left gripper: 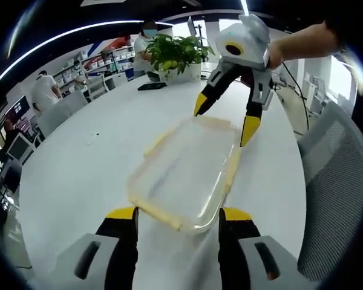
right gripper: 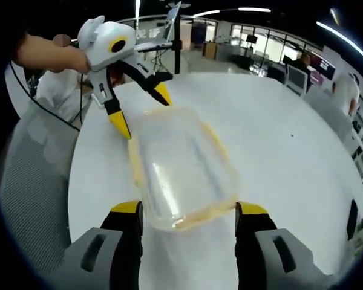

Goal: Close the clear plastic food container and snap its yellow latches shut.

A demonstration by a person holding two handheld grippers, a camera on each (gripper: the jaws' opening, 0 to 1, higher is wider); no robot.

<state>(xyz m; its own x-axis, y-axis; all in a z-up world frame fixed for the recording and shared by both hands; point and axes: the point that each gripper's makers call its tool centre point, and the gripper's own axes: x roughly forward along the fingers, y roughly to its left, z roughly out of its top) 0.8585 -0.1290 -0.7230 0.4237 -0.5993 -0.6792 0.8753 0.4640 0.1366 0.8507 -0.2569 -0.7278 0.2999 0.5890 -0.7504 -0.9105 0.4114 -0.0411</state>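
Note:
The clear plastic container point(left gripper: 181, 175) point(right gripper: 184, 169) lies on the white table with its lid on. Yellow latches point(left gripper: 232, 172) run along its edges; I cannot tell whether they are snapped down. My left gripper point(left gripper: 179, 214) is open, its yellow-tipped jaws on either side of the container's near end. My right gripper point(right gripper: 189, 208) is open too, straddling the opposite end. Each gripper also comes into the other's view: the right gripper point(left gripper: 225, 118) held by a hand at the far end, the left gripper point(right gripper: 142, 110) likewise.
The round white table point(left gripper: 78, 169) point(right gripper: 290, 151) carries a potted plant point(left gripper: 175, 54) and a dark flat device point(left gripper: 151, 86) at its far side. A grey mesh chair point(left gripper: 339, 193) point(right gripper: 36, 181) stands by the table's edge. People and desks are in the background.

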